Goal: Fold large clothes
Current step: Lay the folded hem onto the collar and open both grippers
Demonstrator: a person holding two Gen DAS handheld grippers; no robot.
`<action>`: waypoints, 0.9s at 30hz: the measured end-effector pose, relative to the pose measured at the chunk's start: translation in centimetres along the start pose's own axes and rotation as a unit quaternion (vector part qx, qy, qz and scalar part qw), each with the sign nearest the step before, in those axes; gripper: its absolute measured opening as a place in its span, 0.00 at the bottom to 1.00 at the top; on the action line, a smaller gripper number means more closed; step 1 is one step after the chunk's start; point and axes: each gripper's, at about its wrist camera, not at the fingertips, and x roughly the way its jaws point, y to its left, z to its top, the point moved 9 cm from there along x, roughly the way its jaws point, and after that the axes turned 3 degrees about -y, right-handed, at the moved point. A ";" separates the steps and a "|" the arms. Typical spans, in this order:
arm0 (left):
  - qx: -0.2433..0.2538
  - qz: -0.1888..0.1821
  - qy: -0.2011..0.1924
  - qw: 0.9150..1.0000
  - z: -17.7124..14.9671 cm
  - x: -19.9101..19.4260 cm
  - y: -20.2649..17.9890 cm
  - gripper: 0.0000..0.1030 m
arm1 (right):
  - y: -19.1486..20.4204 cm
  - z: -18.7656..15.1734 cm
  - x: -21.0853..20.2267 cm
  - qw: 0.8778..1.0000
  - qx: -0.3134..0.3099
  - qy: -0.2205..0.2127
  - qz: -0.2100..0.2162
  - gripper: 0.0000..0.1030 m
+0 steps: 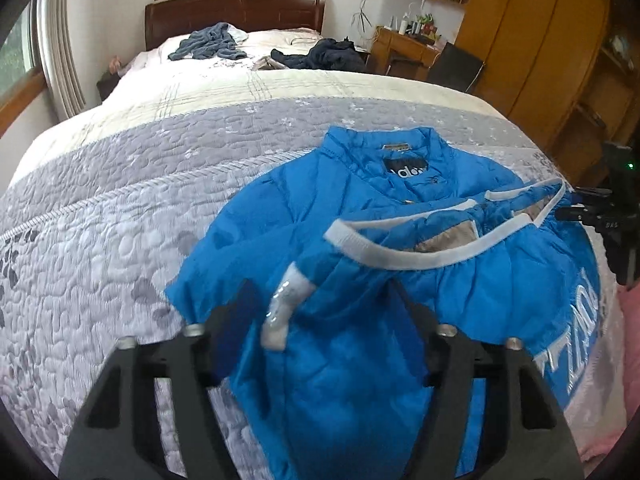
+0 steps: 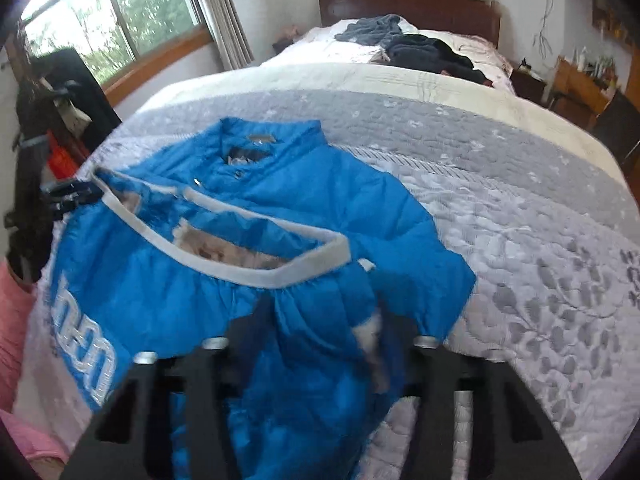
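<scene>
Left gripper [image 1: 320, 312] and right gripper [image 2: 320, 332] each have blue cloth bunched between their fingers (whether they clamp it is unclear)

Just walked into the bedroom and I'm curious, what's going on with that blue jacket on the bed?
Someone is folding a blue jacket on the bed with a gripper in each hand. The left gripper and the right gripper each have blue jacket fabric between their fingers, near the white cuffs. The white-trimmed hem is already turned up toward the collar, so the fold looks partly done. More clothes lie in heaps by the headboard.
</scene>
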 end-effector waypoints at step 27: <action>-0.077 0.063 -0.106 0.989 13.5 0.3 2.1 0.14 | -5.3 13.1 -2.4 0.988 0.140 -0.067 0.017 0.15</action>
